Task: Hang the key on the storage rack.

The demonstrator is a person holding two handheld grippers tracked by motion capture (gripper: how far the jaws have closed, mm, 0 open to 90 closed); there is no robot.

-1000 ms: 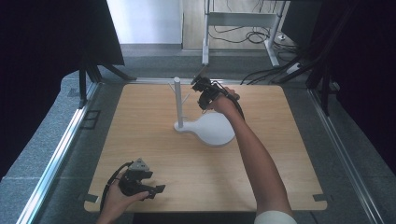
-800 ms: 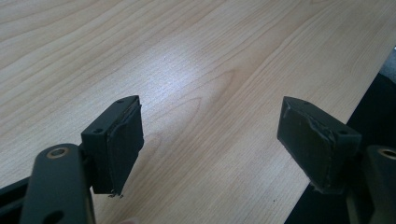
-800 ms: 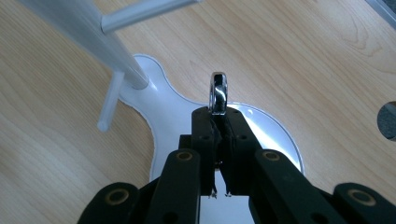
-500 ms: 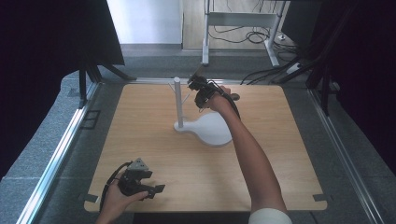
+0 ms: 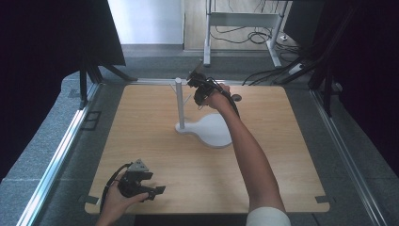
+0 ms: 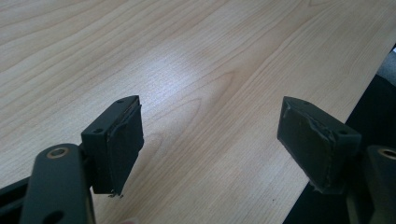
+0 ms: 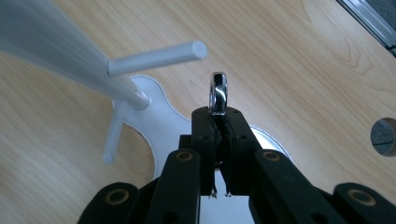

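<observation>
Shiny metal ring [image 7: 218, 92], upright, clamped edgewise

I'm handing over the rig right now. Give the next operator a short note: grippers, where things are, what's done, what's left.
Right gripper: shut on a metal ring, held edge-on beside the white stand, close to a peg tip.
Left gripper: open, nothing in it, low over the table at the near edge.
Done: ring picked up and brought to the stand.
Left: likely slip the ring onto the peg, then release.
</observation>
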